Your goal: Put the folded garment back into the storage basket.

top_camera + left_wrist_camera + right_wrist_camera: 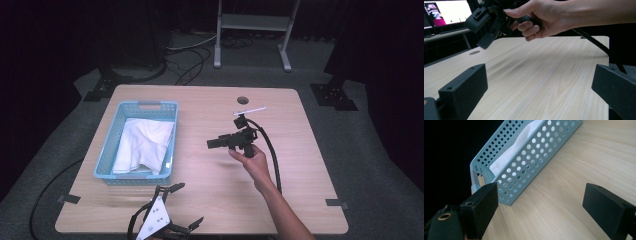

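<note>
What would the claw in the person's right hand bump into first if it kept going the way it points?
Probably the perforated light-blue plastic basket holding a white cloth. The right claw, open and empty, points across bare wooden table toward the basket's side wall; its height is hard to judge.

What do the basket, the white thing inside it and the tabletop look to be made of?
Basket: light blue, probably moulded plastic; smooth walls punched with even round holes. White cloth inside it: soft fabric, matte, lying in folds and creases. Table: pale wood grain, smooth with a slight sheen; probably laminate over board, though solid wood cannot be ruled out.
</note>
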`<state>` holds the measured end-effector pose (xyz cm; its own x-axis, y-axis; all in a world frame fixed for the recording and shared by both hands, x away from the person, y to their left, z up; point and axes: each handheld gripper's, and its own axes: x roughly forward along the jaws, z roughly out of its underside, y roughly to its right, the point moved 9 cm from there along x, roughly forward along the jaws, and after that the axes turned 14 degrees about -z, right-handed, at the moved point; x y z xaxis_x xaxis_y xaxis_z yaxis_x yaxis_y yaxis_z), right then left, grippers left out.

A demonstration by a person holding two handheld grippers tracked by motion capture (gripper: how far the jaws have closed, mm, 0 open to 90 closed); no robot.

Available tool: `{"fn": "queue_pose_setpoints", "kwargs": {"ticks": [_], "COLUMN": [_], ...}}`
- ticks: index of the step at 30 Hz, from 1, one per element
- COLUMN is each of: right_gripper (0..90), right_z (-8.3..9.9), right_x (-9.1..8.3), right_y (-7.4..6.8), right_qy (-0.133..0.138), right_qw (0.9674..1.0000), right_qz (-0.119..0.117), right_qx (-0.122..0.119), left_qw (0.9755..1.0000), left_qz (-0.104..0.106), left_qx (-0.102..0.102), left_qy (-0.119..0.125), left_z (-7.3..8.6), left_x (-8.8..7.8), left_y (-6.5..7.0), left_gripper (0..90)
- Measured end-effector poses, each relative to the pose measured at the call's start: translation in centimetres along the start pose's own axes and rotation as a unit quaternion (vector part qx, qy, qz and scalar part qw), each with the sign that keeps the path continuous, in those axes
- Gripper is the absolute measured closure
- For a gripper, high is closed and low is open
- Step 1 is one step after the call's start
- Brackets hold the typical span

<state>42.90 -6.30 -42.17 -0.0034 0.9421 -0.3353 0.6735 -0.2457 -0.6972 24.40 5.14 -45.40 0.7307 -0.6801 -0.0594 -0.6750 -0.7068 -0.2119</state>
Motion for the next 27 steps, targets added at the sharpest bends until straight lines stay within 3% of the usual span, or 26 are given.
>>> {"fn": "queue_pose_setpoints", "kwargs": {"ticks": [27], "right_gripper": [11.5], "right_z": [2.0], "right_x": [-1.7], "right_y": [0.7], "right_qy": [0.008], "right_qw": [0.9999], "right_qz": [0.014], "right_qx": [0.006], "left_qw": [1.0], "left_qz": [0.001], "left_qx": [0.0], "left_qy": [0.0], "left_z": [0.0], "left_x": [0.0], "left_y": [0.0], "left_gripper": [0.0]}}
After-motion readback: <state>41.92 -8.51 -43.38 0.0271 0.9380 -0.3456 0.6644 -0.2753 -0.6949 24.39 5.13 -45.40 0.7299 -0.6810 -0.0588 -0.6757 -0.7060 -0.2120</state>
